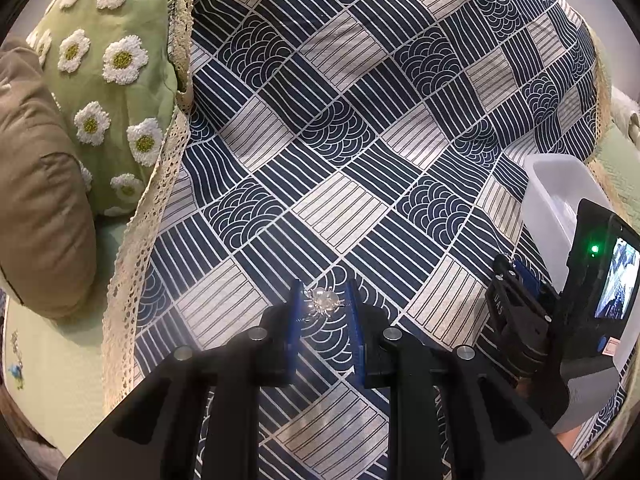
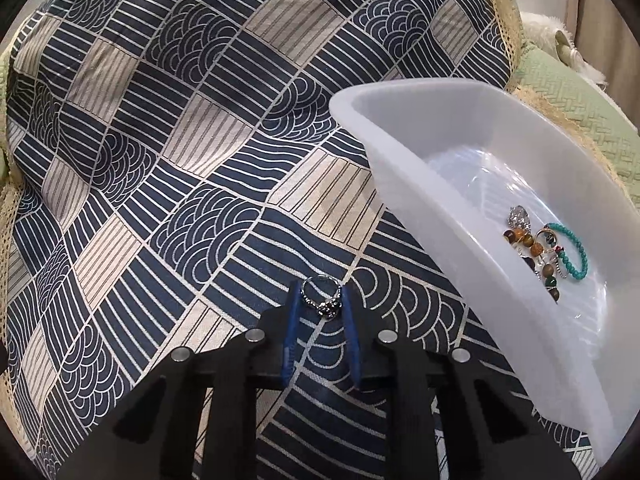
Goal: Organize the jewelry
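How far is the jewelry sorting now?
Done: beaded bracelets and small pieces lie in the white tray. In hand: the left gripper is shut on a pearl brooch; the right gripper is shut on a silver ring. Left: both go into the tray.

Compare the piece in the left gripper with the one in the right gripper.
The left gripper holds a pale pearl brooch with spidery silver legs; the right gripper holds a darker silver ring, an open band with a stone cluster. Both are pinched between blue pads above the cloth.
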`<act>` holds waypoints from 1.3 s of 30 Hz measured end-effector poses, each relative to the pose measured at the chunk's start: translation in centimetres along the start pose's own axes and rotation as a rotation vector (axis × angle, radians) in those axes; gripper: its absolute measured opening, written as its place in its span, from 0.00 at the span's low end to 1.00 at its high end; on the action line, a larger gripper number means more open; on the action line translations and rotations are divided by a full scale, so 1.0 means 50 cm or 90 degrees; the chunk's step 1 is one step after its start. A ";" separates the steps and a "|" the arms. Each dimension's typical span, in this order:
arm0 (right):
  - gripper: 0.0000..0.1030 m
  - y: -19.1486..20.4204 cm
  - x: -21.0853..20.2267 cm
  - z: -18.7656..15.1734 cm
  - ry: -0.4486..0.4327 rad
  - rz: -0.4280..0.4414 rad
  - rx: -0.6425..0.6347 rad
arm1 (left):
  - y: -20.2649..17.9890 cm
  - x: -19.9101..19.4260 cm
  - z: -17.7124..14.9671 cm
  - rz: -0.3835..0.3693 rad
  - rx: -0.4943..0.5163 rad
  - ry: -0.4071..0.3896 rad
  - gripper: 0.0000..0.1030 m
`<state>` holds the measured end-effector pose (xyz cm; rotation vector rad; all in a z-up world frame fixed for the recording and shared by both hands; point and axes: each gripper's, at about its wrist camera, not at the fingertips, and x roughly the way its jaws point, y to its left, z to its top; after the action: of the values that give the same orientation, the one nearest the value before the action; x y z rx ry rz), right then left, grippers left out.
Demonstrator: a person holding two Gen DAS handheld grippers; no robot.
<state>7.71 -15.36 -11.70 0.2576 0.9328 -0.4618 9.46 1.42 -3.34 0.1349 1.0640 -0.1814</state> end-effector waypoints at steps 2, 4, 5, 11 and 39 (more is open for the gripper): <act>0.21 0.008 -0.007 -0.002 -0.007 -0.002 -0.010 | 0.000 0.000 0.000 0.000 0.000 0.000 0.20; 0.21 0.013 -0.012 -0.003 -0.012 0.002 -0.016 | 0.000 0.000 0.000 0.001 0.000 0.000 0.20; 0.21 0.016 -0.016 -0.004 -0.014 0.003 -0.019 | 0.000 0.000 0.000 0.000 0.000 0.000 0.20; 0.21 0.022 -0.053 0.003 -0.032 0.025 -0.028 | 0.000 -0.002 0.000 -0.002 -0.003 -0.003 0.20; 0.21 -0.431 -0.132 0.168 0.130 0.135 -0.009 | -0.495 -0.013 0.101 -0.187 0.200 0.022 0.20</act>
<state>-0.17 -35.81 -1.80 0.3913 1.0941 -0.2356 8.20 -23.70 -0.92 0.2645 1.0813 -0.6137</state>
